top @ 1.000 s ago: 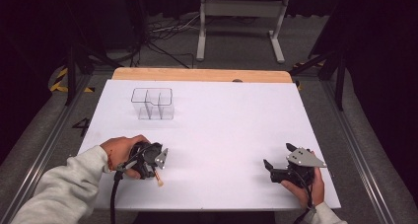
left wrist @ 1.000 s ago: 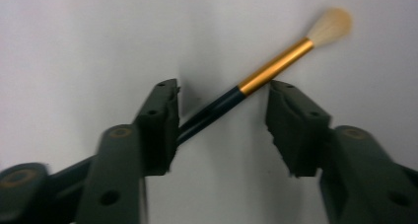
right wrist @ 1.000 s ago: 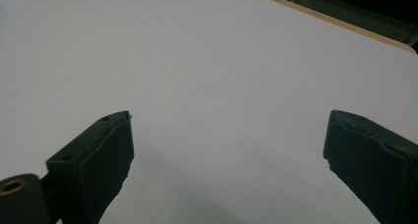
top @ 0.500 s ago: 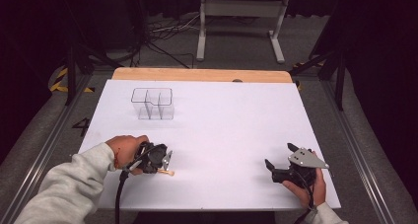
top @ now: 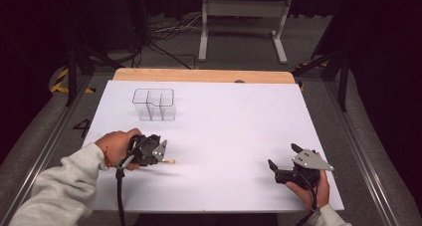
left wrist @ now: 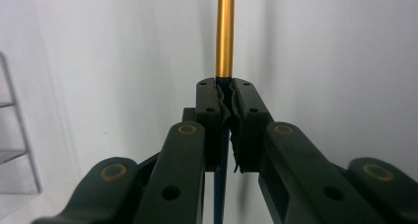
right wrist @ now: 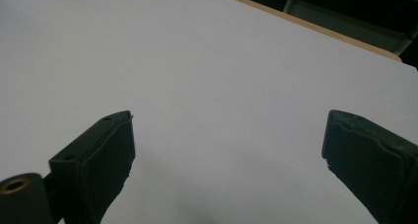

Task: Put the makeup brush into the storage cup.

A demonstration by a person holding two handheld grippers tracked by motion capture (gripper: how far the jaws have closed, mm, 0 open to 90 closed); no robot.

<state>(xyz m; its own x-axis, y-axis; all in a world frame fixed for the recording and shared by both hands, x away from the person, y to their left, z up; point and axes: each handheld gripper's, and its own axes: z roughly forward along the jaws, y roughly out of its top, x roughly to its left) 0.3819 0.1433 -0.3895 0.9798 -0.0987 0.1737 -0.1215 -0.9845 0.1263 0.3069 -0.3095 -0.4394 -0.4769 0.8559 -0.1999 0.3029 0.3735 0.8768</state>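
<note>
My left gripper (top: pixel 160 154) (left wrist: pixel 229 93) is shut on a thin pen (left wrist: pixel 225 31) with a gold barrel and a dark lower part. The gold end (top: pixel 169 162) pokes out to the right, low over the white table (top: pixel 224 126). The pen runs straight up between the two pads in the left gripper view. Near the front right of the table, my right gripper (top: pixel 283 162) (right wrist: pixel 229 150) is held open, its jaws wide apart with bare table between them.
A clear plastic organiser with several compartments (top: pixel 154 104) stands at the back left of the table; its edge (left wrist: pixel 15 135) appears at the left of the left gripper view. The table's wooden far edge (top: pixel 199 75) and dark floor lie beyond.
The left gripper has turned so the pen, first angled toward the front edge, now points right along the table. The right gripper has barely moved.
</note>
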